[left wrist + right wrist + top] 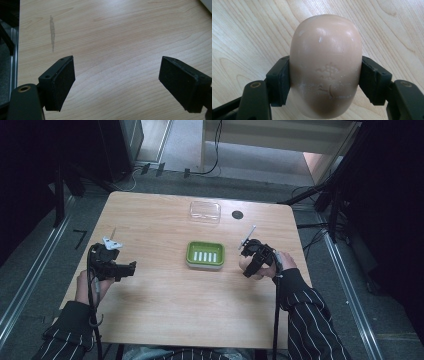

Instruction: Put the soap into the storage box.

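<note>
A peach-coloured bar of soap sits between the jaws of my right gripper, which is shut on its sides just over the wooden table. In the high view that right gripper is right of a green soap dish with a white slotted insert, and a little of the soap peeks out. My left gripper hovers at the table's left side. Its jaws stand wide open over bare wood, with black pads far apart and nothing between them.
A clear plastic lid or box lies at the back middle of the table, with a small black round hole beside it. Dark frames and cables surround the table on the floor.
</note>
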The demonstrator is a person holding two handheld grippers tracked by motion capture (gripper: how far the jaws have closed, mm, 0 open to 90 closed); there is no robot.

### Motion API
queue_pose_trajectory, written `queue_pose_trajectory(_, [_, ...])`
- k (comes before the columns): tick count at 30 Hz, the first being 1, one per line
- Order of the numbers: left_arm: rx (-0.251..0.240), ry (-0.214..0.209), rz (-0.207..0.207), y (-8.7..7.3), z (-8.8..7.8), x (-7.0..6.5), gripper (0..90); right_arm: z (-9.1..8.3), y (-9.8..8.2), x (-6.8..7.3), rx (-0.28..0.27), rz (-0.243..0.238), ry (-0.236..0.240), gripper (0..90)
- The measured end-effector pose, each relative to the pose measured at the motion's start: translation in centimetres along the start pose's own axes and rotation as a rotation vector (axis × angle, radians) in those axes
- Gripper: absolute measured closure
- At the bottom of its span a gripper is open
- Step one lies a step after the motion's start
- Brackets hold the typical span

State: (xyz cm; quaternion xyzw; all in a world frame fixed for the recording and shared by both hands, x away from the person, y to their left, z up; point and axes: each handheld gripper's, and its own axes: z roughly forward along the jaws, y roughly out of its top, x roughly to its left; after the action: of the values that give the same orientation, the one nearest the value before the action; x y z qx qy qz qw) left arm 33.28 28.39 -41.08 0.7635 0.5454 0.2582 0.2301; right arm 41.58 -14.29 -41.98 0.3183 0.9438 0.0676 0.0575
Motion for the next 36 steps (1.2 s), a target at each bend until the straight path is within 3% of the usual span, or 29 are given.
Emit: queue_pose_trajectory(36, [0.004,0.000,-0.001,0.0,0.1,0.0,14.4,-2.0,2.6,-0.6,-0.095,-0.027,-0.024,33.5])
